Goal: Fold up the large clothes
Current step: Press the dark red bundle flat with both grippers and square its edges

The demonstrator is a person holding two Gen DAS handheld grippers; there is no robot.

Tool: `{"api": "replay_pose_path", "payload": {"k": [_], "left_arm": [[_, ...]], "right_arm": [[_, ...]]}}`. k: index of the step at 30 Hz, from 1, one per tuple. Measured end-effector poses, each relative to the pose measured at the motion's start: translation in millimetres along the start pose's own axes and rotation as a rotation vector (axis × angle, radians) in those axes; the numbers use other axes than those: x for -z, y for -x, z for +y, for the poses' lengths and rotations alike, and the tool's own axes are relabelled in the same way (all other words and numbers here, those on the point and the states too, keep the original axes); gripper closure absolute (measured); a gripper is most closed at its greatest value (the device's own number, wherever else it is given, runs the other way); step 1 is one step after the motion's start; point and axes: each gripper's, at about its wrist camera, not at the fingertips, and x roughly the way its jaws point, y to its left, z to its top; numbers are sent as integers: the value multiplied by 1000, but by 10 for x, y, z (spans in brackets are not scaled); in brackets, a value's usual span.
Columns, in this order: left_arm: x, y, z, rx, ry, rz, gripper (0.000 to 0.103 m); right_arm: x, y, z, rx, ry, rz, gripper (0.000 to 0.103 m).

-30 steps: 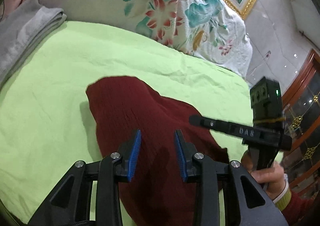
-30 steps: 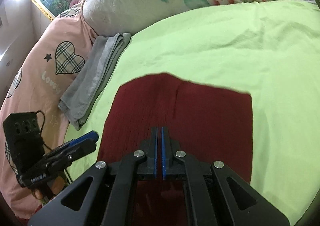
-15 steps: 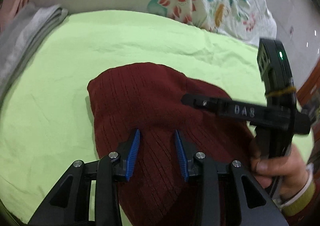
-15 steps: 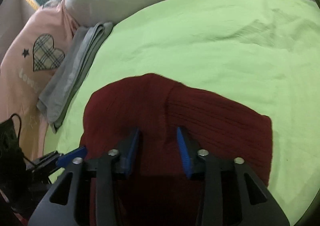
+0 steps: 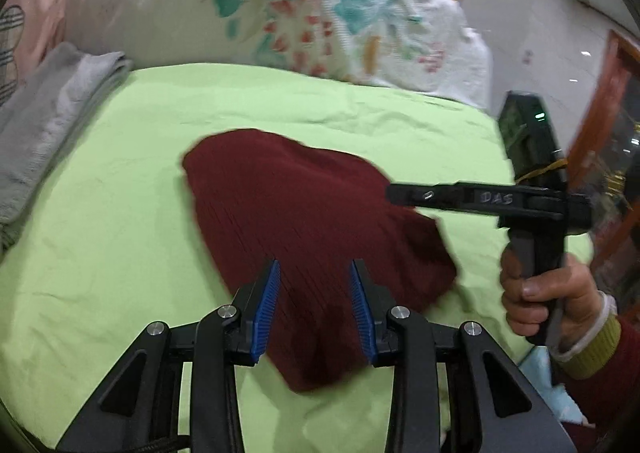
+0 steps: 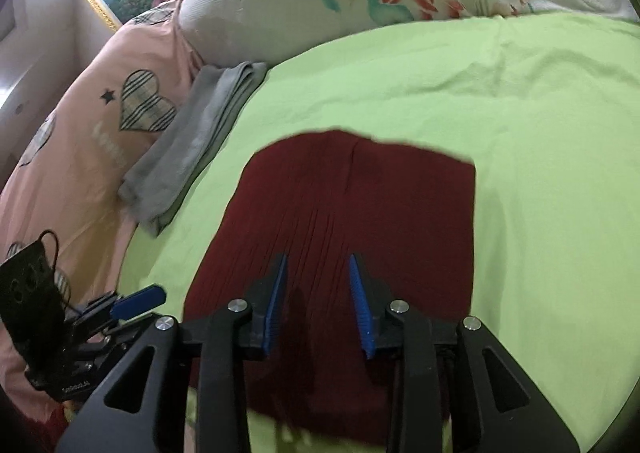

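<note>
Left wrist view shows the left gripper and right gripper both spread wide, gripping nothing, above the folded maroon sweater on the green bedsheet, apparently free to regrip

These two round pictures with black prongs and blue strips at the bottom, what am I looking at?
No robot: a person holds a hand tool in each hand, each carrying a wide-angle camera. One picture looks along the left gripper, the other along the right gripper. Both sets of jaws stand open, holding nothing. Below lies a folded dark red sweater on a green sheet. A folded grey cloth lies beside floral bedding. The person's right hand shows in the left view.
</note>
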Motion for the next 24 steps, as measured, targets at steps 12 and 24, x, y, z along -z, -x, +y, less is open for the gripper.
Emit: {"api": "replay_pose_path", "payload": {"k": [12, 24], "left_arm": [[386, -451, -126, 17, -43, 145, 72], [305, -140, -155, -46, 90, 88, 46]], "right_arm": [[485, -62, -317, 125, -30, 73, 71], [595, 298, -189, 122, -59, 33, 60]]}}
